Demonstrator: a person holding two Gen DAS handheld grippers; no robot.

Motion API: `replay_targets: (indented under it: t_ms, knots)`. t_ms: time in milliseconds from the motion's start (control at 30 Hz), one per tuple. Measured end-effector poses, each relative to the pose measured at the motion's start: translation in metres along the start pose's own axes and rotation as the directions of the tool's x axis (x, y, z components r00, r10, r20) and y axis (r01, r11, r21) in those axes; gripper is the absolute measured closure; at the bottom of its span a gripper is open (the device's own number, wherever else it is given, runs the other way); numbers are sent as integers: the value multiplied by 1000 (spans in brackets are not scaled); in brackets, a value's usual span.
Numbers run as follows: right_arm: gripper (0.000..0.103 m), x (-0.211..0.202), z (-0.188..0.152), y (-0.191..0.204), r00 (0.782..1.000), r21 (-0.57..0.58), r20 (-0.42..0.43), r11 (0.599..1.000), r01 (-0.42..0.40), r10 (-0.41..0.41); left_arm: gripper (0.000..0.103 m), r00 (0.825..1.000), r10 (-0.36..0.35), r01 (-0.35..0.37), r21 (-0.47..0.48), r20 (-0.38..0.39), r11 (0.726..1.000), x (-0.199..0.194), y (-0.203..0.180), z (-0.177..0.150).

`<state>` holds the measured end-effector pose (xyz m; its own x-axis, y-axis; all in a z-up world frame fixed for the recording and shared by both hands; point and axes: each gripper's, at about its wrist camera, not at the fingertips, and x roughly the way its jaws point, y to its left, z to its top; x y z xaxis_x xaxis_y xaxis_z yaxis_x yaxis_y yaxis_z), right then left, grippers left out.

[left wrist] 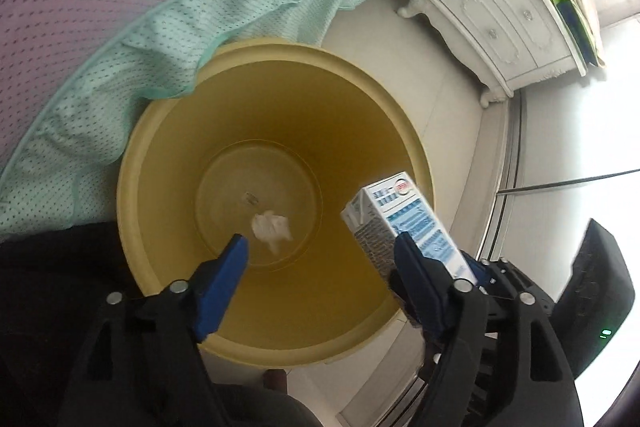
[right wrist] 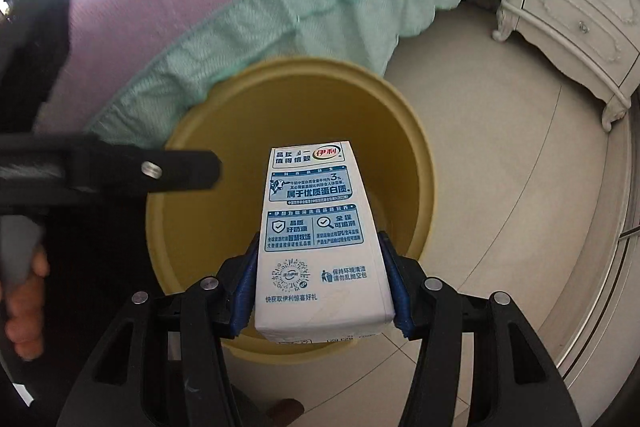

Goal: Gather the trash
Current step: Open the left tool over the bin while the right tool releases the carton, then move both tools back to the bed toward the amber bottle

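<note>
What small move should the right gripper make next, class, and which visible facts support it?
Probably open the right gripper to drop the milk carton. It is clamped between the fingers above the mouth of the yellow bin, where a crumpled tissue already lies. The left gripper is open and empty.

So the bin (left wrist: 276, 195) sits on the floor (left wrist: 452, 115) right up against the bed skirt (left wrist: 192, 39), tissue wad (left wrist: 271, 227) inside at the bottom, milk carton (right wrist: 320, 239) over its opening, nightstand (left wrist: 500, 15) further off.
</note>
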<state>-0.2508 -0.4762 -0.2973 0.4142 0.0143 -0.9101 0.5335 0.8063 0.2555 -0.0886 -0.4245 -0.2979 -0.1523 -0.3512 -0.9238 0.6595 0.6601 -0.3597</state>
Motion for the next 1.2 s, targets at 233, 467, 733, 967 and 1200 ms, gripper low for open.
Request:
replay_targets:
  t_ms: [233, 467, 733, 967, 1200]
  knots:
    - [49, 25, -1, 6, 998, -13, -58, 1000, 1, -2, 16, 998, 43, -43, -6, 37, 999, -14, 6, -4]
    - [48, 31, -9, 9, 994, -5, -105, 1000, -7, 7, 16, 998, 46, -46, 0, 46, 999, -17, 7, -3]
    - [48, 21, -11, 11, 996, 4, -83, 1000, 11, -11, 16, 996, 31, -32, 13, 82, 999, -26, 3, -1]
    - [48, -21, 16, 46, 999, -93, 33, 996, 5, -2, 16, 975, 26, -39, 54, 221, 998, -81, 3, -12]
    - [48, -71, 51, 103, 981, -226, 181, 974, -23, 65, 15, 893, 53, -89, 58, 446, 994, -177, 17, -35]
